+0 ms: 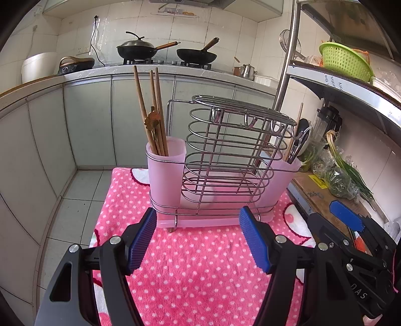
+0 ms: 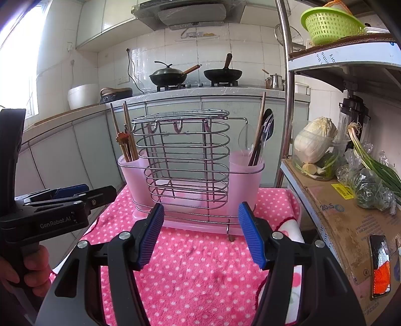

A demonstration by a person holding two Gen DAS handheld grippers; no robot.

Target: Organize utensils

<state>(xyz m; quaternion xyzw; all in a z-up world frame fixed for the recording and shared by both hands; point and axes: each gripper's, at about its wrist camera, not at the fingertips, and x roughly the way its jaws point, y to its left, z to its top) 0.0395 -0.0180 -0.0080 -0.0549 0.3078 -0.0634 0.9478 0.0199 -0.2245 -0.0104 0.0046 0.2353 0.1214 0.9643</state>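
A pink plastic utensil holder with a wire rack stands on a pink polka-dot towel. Wooden chopsticks stand in its left cup. Spoons and a wooden stick stand in its right cup. My left gripper is open and empty, just in front of the holder. My right gripper is open and empty, also in front of it. The right gripper also shows at the right edge of the left wrist view.
A metal shelf stands to the right with cardboard, bagged greens, a cabbage and a green basket. A kitchen counter with two woks runs behind. A tiled floor lies left of the towel.
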